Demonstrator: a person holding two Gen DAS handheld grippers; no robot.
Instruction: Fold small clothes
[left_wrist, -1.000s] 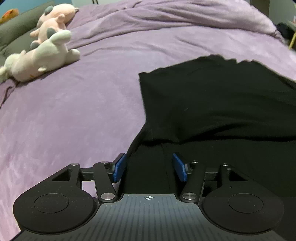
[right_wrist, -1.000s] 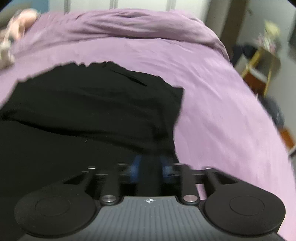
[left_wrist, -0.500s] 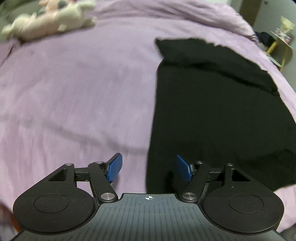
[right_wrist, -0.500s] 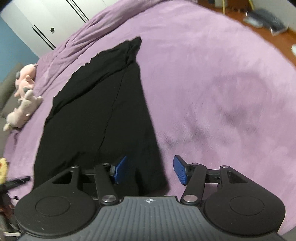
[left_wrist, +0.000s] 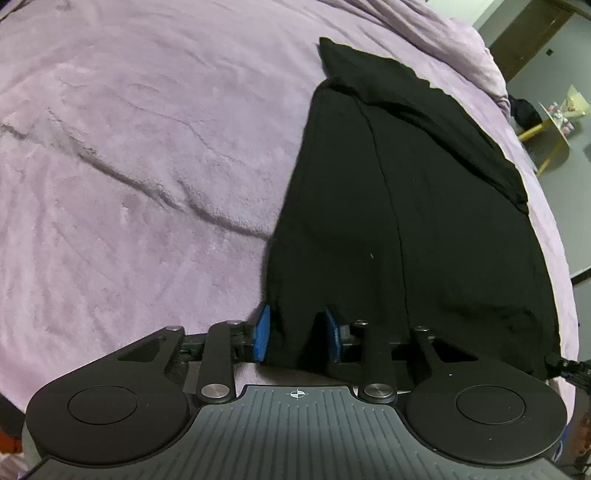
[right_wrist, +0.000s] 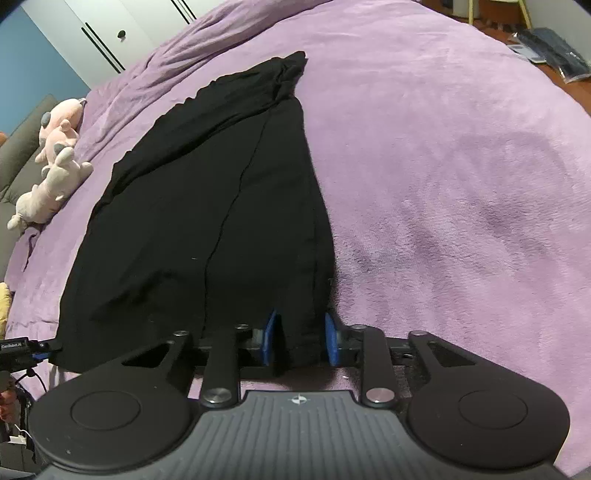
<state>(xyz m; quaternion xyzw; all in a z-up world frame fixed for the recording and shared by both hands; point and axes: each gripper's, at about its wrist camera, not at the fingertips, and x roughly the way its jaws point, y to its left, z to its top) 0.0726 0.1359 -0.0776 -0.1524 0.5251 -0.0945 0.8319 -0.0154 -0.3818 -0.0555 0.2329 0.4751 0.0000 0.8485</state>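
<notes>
Your left gripper (left_wrist: 297, 338) and right gripper (right_wrist: 300, 338), jaws just closing, each pinch a near corner of the black garment (left_wrist: 399, 206), probably to lift that edge for a fold. It lies lengthwise up the purple bed (left_wrist: 129, 166). Plush toys (right_wrist: 55, 166), frame left, sit clear of it.

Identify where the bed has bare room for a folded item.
Free: purple blanket right of the black garment, and the strip left of it. Crowded: the stuffed toys at the far-left edge.
</notes>
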